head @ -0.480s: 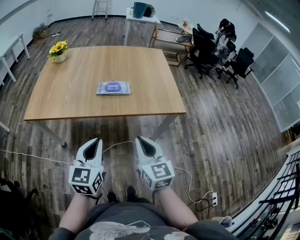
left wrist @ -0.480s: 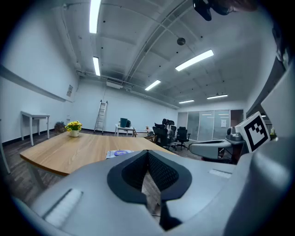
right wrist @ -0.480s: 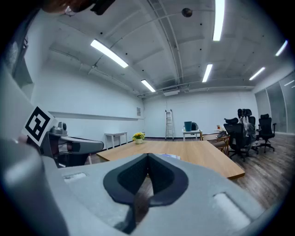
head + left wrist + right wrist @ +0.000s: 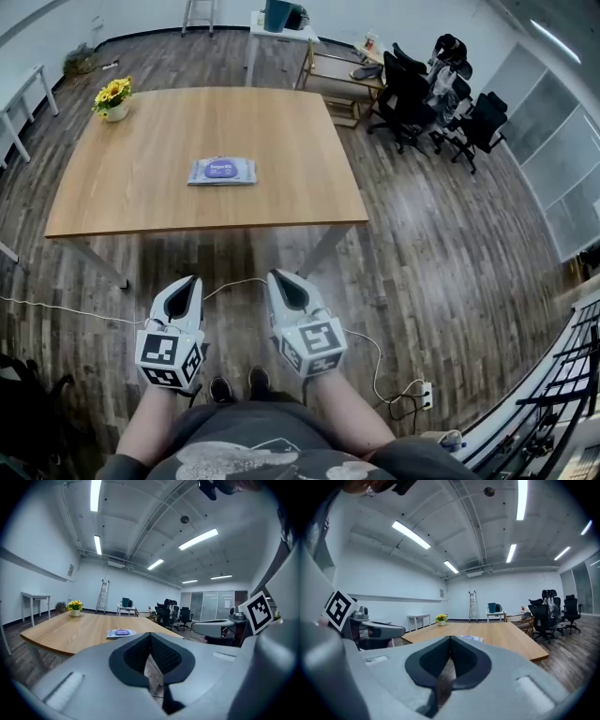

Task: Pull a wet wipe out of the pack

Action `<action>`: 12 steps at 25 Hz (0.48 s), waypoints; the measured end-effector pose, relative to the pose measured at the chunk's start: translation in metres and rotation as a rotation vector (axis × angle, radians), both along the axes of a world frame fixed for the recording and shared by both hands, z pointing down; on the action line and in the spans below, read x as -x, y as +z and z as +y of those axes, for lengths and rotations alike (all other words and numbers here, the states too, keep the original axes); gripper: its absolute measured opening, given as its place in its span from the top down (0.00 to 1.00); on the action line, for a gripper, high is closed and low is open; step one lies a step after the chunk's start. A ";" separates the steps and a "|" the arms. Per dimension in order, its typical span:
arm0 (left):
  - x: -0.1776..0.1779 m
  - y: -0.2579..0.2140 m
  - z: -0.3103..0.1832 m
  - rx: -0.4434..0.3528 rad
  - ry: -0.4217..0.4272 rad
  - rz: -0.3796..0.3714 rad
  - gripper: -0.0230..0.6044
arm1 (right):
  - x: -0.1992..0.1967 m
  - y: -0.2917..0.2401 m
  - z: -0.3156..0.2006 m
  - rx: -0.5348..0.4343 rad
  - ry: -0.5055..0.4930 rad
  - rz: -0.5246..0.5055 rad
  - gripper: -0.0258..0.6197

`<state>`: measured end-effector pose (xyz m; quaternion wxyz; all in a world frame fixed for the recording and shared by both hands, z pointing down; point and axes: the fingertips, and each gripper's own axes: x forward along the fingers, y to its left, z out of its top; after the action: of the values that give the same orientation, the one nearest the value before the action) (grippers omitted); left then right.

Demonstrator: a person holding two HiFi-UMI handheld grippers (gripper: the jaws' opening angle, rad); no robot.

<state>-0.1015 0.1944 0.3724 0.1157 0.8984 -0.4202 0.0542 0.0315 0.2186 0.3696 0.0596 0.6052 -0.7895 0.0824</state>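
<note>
A flat pack of wet wipes (image 4: pixel 221 171) with a purple label lies near the middle of the wooden table (image 4: pixel 141 202). It also shows small in the left gripper view as the pack (image 4: pixel 120 633), and its edge (image 4: pixel 469 638) peeks over the jaws in the right gripper view. My left gripper (image 4: pixel 192 279) and right gripper (image 4: pixel 275 276) are held side by side in front of the person, well short of the table's near edge. Both are shut with nothing between their jaws.
A small pot of yellow flowers (image 4: pixel 113 98) stands at the table's far left corner. Black office chairs (image 4: pixel 441 103) cluster at the back right, with a ladder (image 4: pixel 200 17) and a white side table (image 4: pixel 281 36) behind. A white cable (image 4: pixel 56 307) runs across the wood floor.
The table and pack have shifted slightly up and left in the head view. Both grippers keep their places, shut.
</note>
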 end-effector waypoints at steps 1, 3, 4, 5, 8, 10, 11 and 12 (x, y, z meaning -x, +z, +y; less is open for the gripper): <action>0.000 0.000 0.000 0.001 -0.003 0.000 0.94 | -0.001 -0.001 0.000 -0.001 0.004 -0.003 0.98; 0.001 0.000 0.000 0.001 -0.008 0.003 0.93 | -0.003 -0.003 0.000 -0.014 0.014 -0.017 0.98; 0.000 -0.001 0.000 0.000 -0.011 0.005 0.93 | -0.005 -0.004 0.000 -0.024 0.020 -0.026 0.98; 0.000 -0.001 0.000 -0.002 -0.013 0.007 0.93 | -0.007 -0.005 0.000 -0.033 0.025 -0.036 0.97; -0.004 -0.004 0.000 -0.010 -0.022 0.014 0.93 | -0.013 -0.004 0.000 -0.037 0.026 -0.066 0.97; -0.007 -0.006 -0.001 -0.012 -0.031 0.016 0.93 | -0.016 -0.004 -0.002 -0.039 0.019 -0.092 0.97; -0.008 -0.007 0.000 -0.014 -0.037 0.016 0.93 | -0.017 -0.005 -0.002 -0.045 0.013 -0.100 0.97; -0.009 -0.008 0.000 -0.015 -0.043 0.015 0.93 | -0.019 -0.006 -0.002 -0.052 0.007 -0.101 0.97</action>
<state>-0.0921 0.1949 0.3643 0.1130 0.8904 -0.4389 0.0418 0.0507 0.2164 0.3640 0.0036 0.6042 -0.7914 0.0923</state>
